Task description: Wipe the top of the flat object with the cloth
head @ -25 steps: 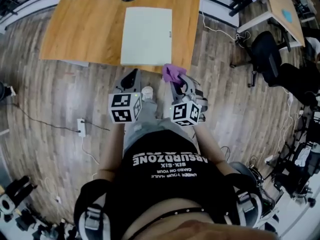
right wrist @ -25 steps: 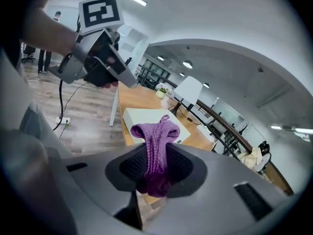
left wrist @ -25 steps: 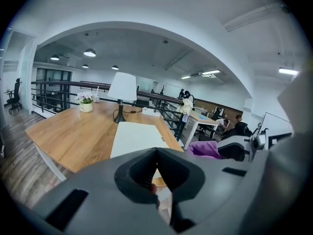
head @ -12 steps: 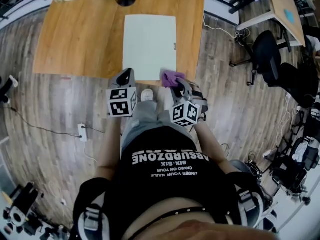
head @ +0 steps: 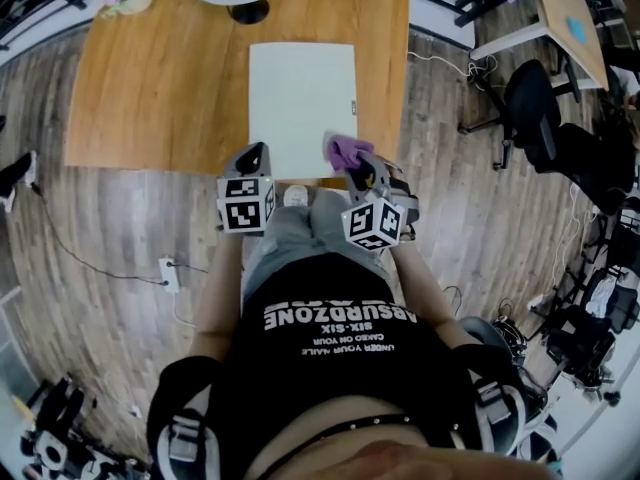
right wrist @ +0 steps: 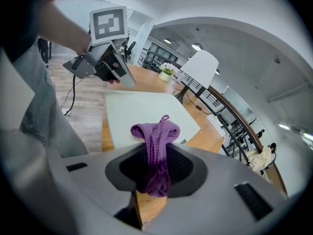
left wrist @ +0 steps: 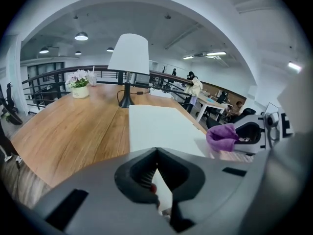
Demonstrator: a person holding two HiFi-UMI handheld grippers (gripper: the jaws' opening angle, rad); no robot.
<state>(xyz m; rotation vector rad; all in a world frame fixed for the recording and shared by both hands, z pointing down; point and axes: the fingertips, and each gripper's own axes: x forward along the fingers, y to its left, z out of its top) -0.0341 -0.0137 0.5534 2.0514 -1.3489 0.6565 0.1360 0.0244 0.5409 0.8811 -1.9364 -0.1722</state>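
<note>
Right gripper point(right wrist: 155, 156) clenched on purple cloth point(right wrist: 155, 131) — cloth over flat white object's point(head: 302, 103) near right corner. Left gripper point(left wrist: 156, 153) pinched closed, empty — at wooden table's point(head: 160, 88) near edge.

Bright, even indoor light; ceiling lights point(left wrist: 81, 35) glow above the table point(left wrist: 73, 126). Soft shadows on the table. Heavy fisheye bending at edges, dark corners. Left gripper point(left wrist: 156, 153), before the table, blurred.

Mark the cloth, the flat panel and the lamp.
cloth point(right wrist: 155, 151): right gripper view, middle of the bunch.
panel point(head: 300, 98): head view, middle of its top.
lamp point(left wrist: 129, 53): left gripper view, shade.
</note>
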